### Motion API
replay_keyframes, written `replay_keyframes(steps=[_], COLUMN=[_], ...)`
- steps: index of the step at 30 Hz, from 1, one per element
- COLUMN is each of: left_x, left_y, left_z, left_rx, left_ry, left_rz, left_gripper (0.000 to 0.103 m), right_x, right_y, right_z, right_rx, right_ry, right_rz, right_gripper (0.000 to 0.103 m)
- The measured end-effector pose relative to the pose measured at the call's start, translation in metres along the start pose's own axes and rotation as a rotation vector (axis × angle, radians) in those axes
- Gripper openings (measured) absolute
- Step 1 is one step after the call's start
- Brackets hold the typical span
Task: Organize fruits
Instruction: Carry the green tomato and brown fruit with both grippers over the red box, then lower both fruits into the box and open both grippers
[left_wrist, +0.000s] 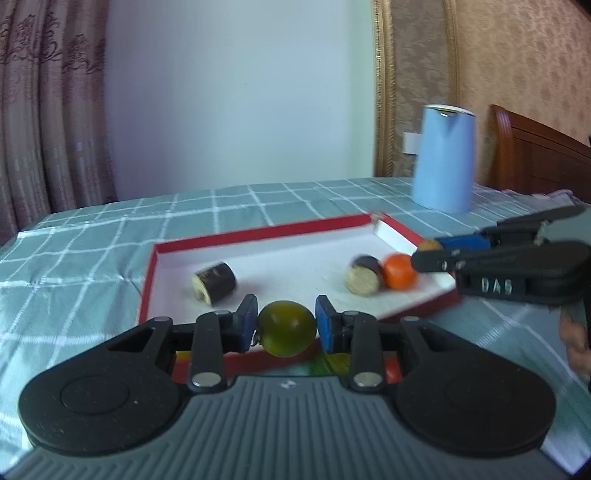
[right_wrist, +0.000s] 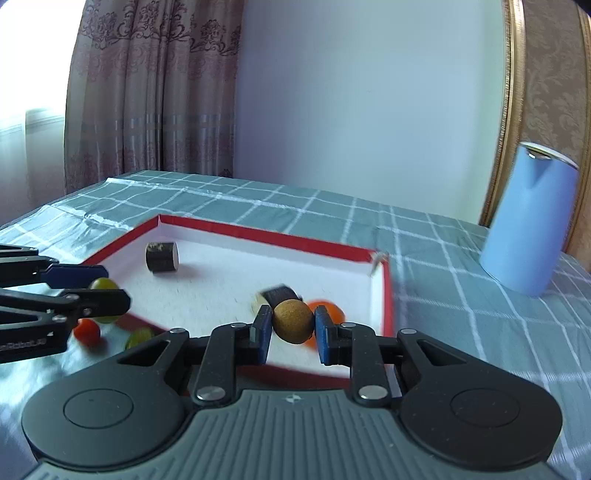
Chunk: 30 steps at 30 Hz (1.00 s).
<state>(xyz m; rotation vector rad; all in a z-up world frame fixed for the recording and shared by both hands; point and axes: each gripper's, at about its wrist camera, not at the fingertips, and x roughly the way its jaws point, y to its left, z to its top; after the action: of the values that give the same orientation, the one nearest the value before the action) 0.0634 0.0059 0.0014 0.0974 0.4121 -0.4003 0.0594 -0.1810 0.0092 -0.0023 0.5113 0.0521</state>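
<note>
The left claw (left_wrist: 286, 328) pinches a green fruit (left_wrist: 286, 328) at the red-rimmed tray's (left_wrist: 258, 233) near edge; the right claw (right_wrist: 291, 325) pinches a brown round fruit (right_wrist: 293, 320) — the tray floor lies just ahead and below both, on the table (left_wrist: 92, 251).

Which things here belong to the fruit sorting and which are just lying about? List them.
Job: green fruit in left gripper; brown fruit in right gripper; orange fruit; red tray; loose fruits.
Lying about: blue jug; checked cloth.
</note>
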Motion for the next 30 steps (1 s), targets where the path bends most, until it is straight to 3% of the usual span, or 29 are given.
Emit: replay_keyframes(steps=[8,18,26,30], left_x=[0.038,0.067,0.069,0.069], left_y=[0.019,0.039,0.035,0.033], left_z=[0.016,0.016,0.012,0.012], left_rx=[-0.056,-0.135,-0.108,-0.095], left_ry=[0.052,0.15,0.157,0.156], left_rz=[0.039,0.054,0.079,0.096], left_gripper=[0.031,0.031,0.031,0.038], right_x=[0.045,0.068,0.082,0.08], right_y=[0.026,0.047,0.043,0.043], right_z=[0.012,0.015,0.01,0.008], right_rx=[-0.043,-0.102,-0.059,-0.047], right_ry=[0.072,0.101,0.157,0.157], right_rz=[0.044,0.051,0.071,0.067], right_gripper=[0.024,0.024,0.024,0.024])
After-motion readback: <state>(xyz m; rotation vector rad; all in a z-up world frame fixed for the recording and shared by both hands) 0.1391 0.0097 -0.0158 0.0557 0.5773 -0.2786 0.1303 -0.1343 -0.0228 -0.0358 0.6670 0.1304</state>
